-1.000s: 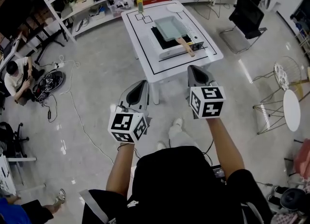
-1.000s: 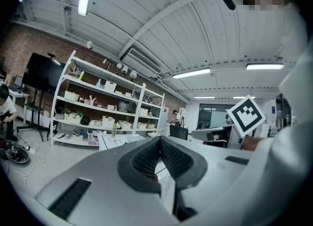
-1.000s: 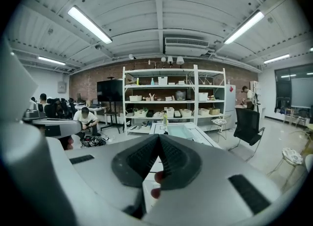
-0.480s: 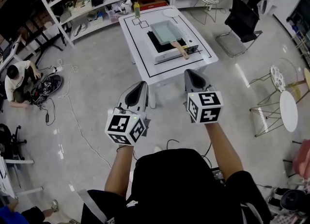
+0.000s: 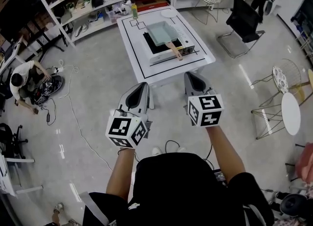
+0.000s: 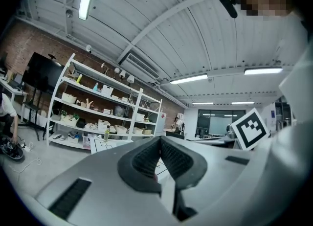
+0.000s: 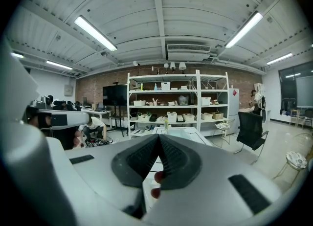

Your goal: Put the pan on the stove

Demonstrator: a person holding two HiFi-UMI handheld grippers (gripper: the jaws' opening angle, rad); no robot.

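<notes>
My left gripper (image 5: pixel 141 85) and right gripper (image 5: pixel 191 75) both have their jaws pressed together, with nothing between them. Beyond them stands the white square table (image 5: pixel 132 54). On it, the pale green rectangular pan (image 5: pixel 162 32) sits on the black-topped stove (image 5: pixel 149 42). The pan's long axis runs near to far, with the wooden handle toward me.

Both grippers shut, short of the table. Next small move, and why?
Likely just lower the left gripper and right gripper and stop. The square pan already seems to sit on the stove on the white table, and both pairs of fingers are closed on nothing, well short of the table.
</notes>
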